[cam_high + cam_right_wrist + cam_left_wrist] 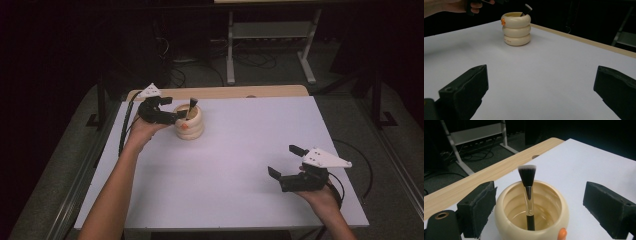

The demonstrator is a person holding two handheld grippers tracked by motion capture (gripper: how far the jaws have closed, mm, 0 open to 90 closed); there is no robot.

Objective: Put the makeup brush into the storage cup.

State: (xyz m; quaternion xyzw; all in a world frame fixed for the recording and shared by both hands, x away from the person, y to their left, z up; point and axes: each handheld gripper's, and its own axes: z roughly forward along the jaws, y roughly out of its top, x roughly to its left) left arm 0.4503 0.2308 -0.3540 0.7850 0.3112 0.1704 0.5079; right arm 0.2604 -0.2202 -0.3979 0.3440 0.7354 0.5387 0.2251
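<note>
Makeup brush [527,192] standing bristles-up in the cream ribbed holder [189,123], handle down inside, head leaning against the far rim toward twelve o'clock in the left gripper view. Holder toward ten o'clock on the white table [240,165] in the high view. Left gripper [172,116] released, jaws spread either side of the holder's mouth, nothing between the pads; brush straight ahead at twelve, long axis nearly upright, tipped slightly away. Right gripper [283,161] also spread wide and empty, down at four o'clock, well apart from the holder. Left hand plainly nearer; likely next a straight draw back, clear of the rim.
</note>
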